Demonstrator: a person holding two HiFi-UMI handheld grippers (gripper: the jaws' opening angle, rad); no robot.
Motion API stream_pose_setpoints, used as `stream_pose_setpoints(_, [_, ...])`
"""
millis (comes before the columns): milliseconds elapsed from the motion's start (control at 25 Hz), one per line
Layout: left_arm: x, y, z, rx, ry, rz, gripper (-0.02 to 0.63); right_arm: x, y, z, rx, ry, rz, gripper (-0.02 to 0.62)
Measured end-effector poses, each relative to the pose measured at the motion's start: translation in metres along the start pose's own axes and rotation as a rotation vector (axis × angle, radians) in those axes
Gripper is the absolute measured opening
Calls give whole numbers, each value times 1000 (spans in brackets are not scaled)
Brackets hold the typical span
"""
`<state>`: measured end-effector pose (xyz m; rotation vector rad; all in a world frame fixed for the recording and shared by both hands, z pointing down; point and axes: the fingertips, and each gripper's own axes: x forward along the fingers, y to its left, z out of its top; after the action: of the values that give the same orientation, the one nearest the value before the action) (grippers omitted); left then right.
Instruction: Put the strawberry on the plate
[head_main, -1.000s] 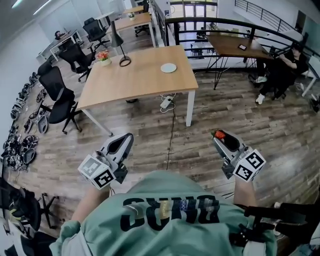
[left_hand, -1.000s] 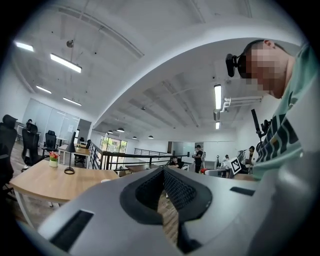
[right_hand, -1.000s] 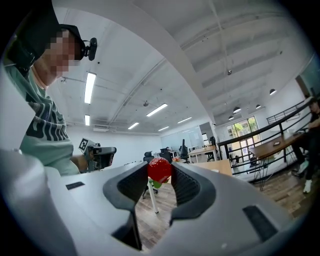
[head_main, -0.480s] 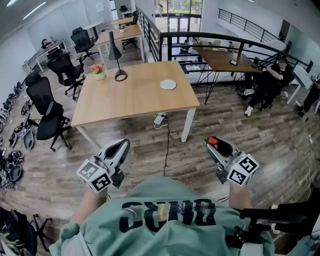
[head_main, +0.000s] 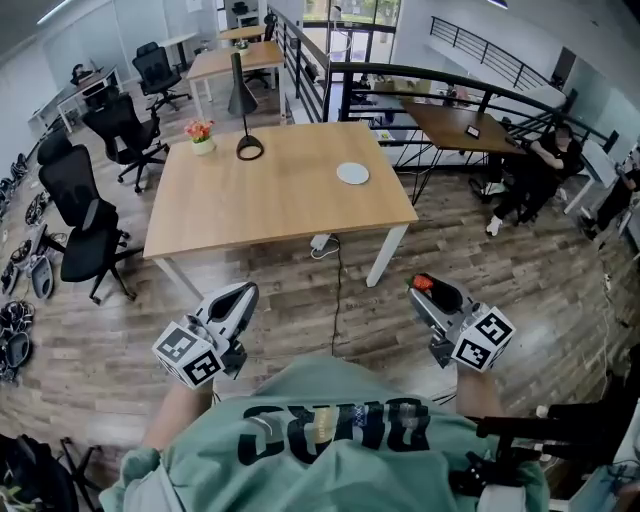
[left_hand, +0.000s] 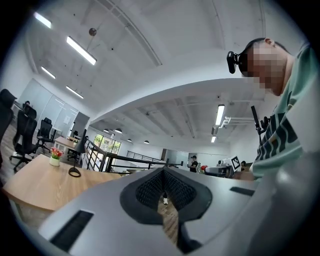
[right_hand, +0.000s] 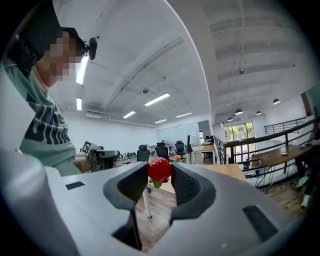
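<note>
Pinching strawberry (right_hand: 159, 170) — tip up, leaves down.

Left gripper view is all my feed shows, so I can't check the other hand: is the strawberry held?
Observer: Yes. The right gripper is shut on the strawberry, at the jaw tips.
Operator: Where's the plate?
Observer: A white plate lies on the wooden table ahead, toward its right side, nothing on it.
Operator: Is the strawberry over the table?
Observer: No. The right gripper is over the wood floor, short of the table's near edge.
</note>
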<state>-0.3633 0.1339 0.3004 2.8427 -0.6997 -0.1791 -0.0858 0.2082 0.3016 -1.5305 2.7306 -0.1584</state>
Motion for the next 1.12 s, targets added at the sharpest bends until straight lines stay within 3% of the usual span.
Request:
stream_pose_setpoints(280, [6, 44, -10, -43, 5, -4, 5, 45, -3, 1, -8, 41, 17, 147])
stream_pose_setpoints(480, [39, 50, -21, -65, 34, 4, 5, 53, -40, -5, 23, 43, 26, 146])
stream_pose_setpoints(680, [93, 44, -21, -15, 36, 33, 5, 53, -100, -15, 33, 18, 72, 147])
stream_pose_setpoints(920, [174, 13, -16, 11, 38, 96, 5, 46, -197, 1, 29, 7, 143, 146])
stream_pose_setpoints(1120, [224, -7, -35, -5, 57, 142, 5, 38, -257, -10, 65, -18, 191, 147])
